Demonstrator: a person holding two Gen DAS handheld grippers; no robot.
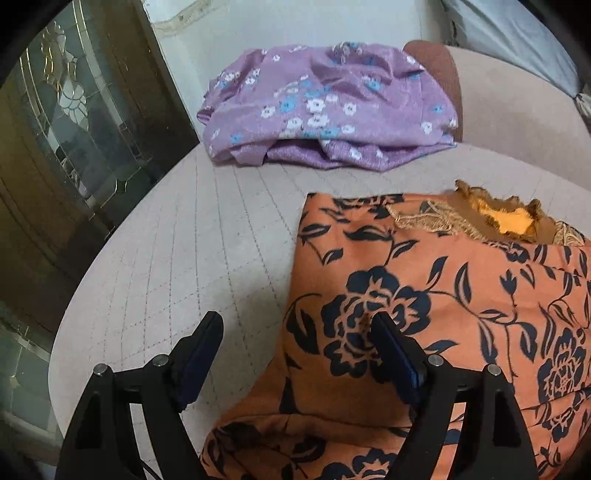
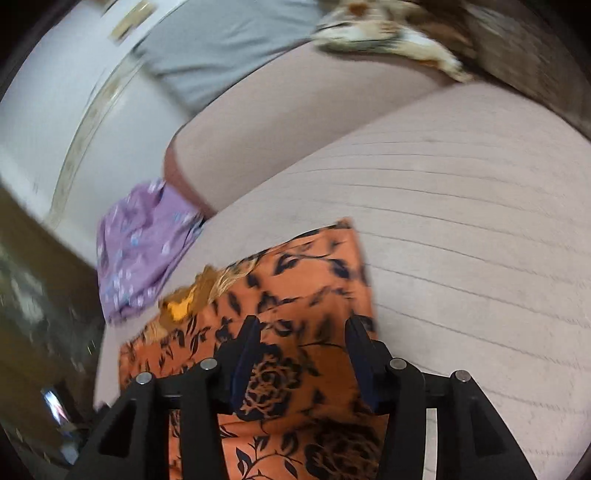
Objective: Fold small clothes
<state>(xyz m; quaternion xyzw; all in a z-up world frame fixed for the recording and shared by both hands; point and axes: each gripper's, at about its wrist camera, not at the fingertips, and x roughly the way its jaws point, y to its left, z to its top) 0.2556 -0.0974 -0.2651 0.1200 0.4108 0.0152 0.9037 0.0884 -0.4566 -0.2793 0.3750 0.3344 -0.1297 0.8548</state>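
An orange garment with dark blue flowers (image 1: 443, 295) lies folded on the beige quilted sofa seat (image 1: 192, 251), its frilled neckline toward the sofa back. My left gripper (image 1: 295, 325) hovers open over the garment's left edge, one finger above the seat and the other above the cloth, with nothing between them. In the right wrist view the same orange garment (image 2: 295, 288) lies under my right gripper (image 2: 303, 325). Its jaws stand apart above the cloth near the right edge, gripping nothing. A purple flowered garment (image 1: 317, 107) lies bunched at the back of the seat.
The sofa backrest (image 1: 517, 107) rises behind the clothes, with a grey cloth (image 2: 221, 40) and a patterned cloth (image 2: 388, 33) over its top. A dark wooden door with glass panels (image 1: 74, 122) stands to the left. Bare seat (image 2: 480, 221) stretches right of the orange garment.
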